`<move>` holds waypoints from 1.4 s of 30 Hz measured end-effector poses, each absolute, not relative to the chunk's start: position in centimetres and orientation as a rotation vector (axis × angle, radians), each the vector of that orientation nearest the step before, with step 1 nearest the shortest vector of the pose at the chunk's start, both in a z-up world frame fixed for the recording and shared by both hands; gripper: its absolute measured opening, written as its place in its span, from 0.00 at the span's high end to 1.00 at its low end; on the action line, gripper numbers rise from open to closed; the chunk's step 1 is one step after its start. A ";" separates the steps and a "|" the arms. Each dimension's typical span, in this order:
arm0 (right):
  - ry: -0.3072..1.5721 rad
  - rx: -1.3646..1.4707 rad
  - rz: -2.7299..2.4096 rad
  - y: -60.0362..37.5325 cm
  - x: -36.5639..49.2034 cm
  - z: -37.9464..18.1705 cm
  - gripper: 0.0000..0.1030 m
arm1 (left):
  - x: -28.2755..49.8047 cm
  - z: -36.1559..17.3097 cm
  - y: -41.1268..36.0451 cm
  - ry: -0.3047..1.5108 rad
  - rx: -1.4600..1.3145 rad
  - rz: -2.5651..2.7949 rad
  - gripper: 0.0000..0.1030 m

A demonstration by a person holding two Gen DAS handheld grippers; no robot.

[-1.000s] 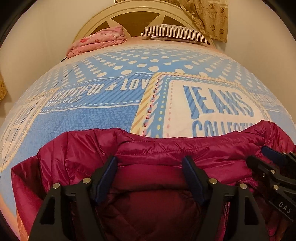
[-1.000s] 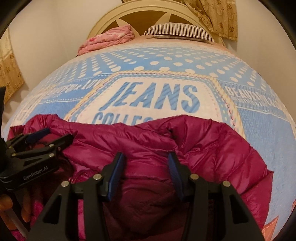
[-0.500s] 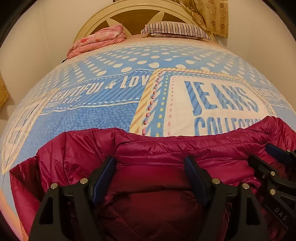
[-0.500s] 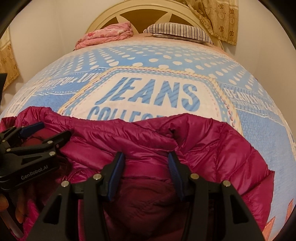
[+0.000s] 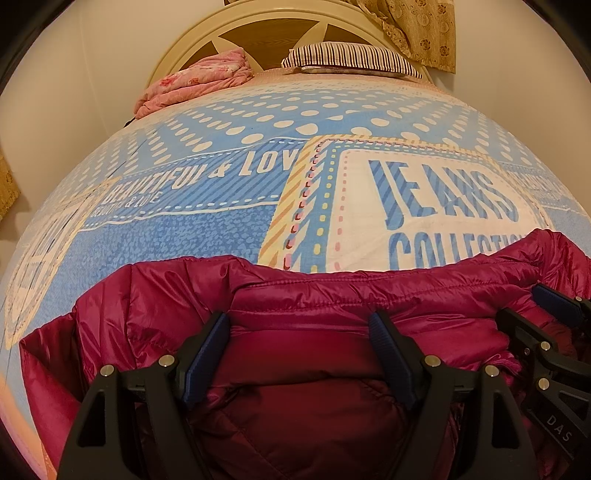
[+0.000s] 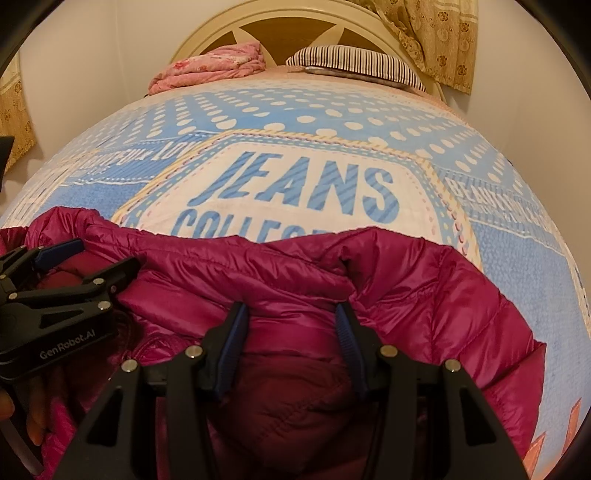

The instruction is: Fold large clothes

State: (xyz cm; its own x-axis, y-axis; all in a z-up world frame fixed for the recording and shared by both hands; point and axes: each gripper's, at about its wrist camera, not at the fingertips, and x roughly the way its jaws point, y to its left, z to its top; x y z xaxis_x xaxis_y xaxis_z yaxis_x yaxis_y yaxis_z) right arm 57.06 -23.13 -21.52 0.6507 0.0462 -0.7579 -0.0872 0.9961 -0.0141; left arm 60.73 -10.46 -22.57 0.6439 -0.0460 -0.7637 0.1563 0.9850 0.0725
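Note:
A magenta puffer jacket lies bunched at the near end of the bed; it also shows in the right wrist view. My left gripper has its jaws wide apart with a thick fold of the jacket bulging between them. My right gripper also stands apart around a jacket fold, somewhat narrower. The right gripper shows at the right edge of the left wrist view; the left gripper shows at the left in the right wrist view. Whether either grips the fabric is unclear.
The bed has a blue and white printed cover reading "JEANS COLLECTION". A pink folded blanket and a striped pillow lie by the cream headboard. White walls and patterned curtains surround the bed.
Both grippers and the jacket's top edge have shifted slightly forward and up the bed. The jaw openings look the same.

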 end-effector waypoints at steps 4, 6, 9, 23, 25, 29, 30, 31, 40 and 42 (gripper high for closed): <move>0.859 -0.051 0.076 -23.1 57.1 -21.5 0.49 | 60.7 -22.6 -10.5 0.864 0.138 -0.115 0.23; 0.860 -0.052 0.076 -23.1 57.1 -21.5 0.49 | 60.7 -22.6 -10.5 0.864 0.138 -0.115 0.23; 0.859 -0.052 0.076 -23.1 57.1 -21.5 0.49 | 60.7 -22.6 -10.5 0.863 0.139 -0.115 0.23; 0.859 -0.053 0.077 -23.1 57.1 -21.5 0.49 | 60.8 -22.6 -10.6 0.863 0.144 -0.114 0.23; 0.859 -0.053 0.078 -23.2 57.1 -21.5 0.49 | 60.8 -22.6 -10.5 0.863 0.146 -0.113 0.23; 0.858 -0.053 0.078 -23.2 57.1 -21.5 0.49 | 60.8 -22.6 -10.7 0.861 0.158 -0.107 0.22; 0.859 -0.056 0.077 -23.1 57.1 -21.5 0.49 | 60.9 -22.5 -10.8 0.862 0.168 -0.102 0.21; 0.861 -0.062 0.076 -23.1 57.1 -21.5 0.48 | 61.0 -22.4 -10.8 0.865 0.171 -0.099 0.20; 0.810 -0.002 0.114 -27.0 52.4 -17.1 0.27 | 52.9 -16.1 -4.9 0.790 0.182 -0.117 0.20; 0.842 0.043 0.107 -28.9 49.6 -16.8 0.27 | 49.5 -15.9 -2.6 0.787 0.184 -0.115 0.20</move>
State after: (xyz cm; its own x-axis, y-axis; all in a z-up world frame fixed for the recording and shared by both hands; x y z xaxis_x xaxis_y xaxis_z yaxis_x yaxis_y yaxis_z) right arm 49.62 -28.92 -16.84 0.6612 0.1120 -0.7418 -0.0775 0.9937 0.0809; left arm 49.48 -2.64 -15.93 0.7009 -0.0340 -0.7124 0.1713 0.9777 0.1218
